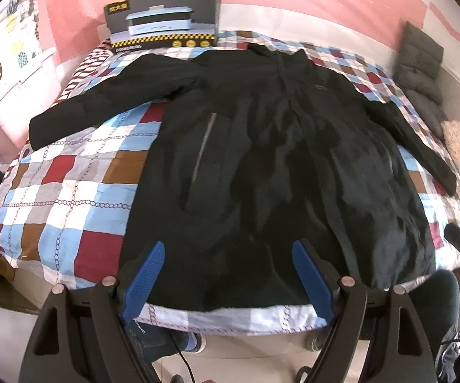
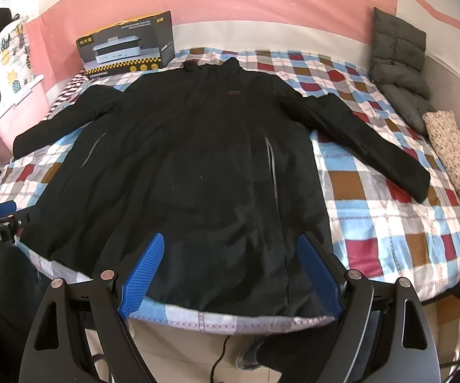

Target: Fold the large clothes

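Your black jacket (image 1: 262, 159) fills the centre of each frame, spread front-up on the checked bedspread (image 1: 70, 198) with sleeves out, presumably so you can fold them inward first. Your left gripper (image 1: 228, 277) and right gripper (image 2: 230, 271) hover at lower centre above its hem, jaws spread wide, holding nothing.

Both fisheye views look from the foot of the bed toward the pink wall, angled down from just above the near edge of the checked patchwork quilt (image 1: 70, 191). The left view sits further left, the right further right; both share the spread black zip-front jacket (image 2: 198, 159) and the black-and-yellow appliance box (image 1: 163, 19).
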Available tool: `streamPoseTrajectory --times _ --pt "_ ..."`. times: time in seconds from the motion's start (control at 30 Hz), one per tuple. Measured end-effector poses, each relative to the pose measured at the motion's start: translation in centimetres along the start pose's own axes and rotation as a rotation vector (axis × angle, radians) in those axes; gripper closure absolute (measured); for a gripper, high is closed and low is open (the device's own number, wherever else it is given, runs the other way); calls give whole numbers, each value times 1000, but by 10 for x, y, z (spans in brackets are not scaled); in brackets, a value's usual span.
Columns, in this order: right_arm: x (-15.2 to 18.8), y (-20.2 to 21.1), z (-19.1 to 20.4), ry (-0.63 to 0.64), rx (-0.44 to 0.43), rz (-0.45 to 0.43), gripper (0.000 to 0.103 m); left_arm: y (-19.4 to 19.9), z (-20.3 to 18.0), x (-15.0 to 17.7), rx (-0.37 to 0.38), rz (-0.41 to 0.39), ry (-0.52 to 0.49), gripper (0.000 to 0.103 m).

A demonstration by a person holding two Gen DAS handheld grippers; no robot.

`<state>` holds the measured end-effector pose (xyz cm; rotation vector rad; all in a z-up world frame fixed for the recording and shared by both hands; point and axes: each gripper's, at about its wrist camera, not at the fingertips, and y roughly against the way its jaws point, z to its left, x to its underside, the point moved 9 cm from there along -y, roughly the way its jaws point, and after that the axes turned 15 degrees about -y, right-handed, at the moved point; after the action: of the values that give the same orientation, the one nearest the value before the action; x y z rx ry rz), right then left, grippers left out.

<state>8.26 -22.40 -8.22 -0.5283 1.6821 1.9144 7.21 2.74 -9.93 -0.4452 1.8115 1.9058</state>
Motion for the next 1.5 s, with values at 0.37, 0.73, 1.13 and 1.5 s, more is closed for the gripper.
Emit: streamPoseTrajectory --times 0.37,0.73,1.13,1.5 --pt "-28 -46 43 83 -44 26 17 -32 65 -25 -27 -41 118 19" --pt "-55 -84 110 173 -140 25 17 -66 146 -50 -82 -71 243 19" --pt "-86 -131 165 211 -208 44 17 -121 255 -55 -165 -36 406 21" --pt "-93 -171 181 243 -179 74 17 -167 371 -40 -218 -51 680 22"
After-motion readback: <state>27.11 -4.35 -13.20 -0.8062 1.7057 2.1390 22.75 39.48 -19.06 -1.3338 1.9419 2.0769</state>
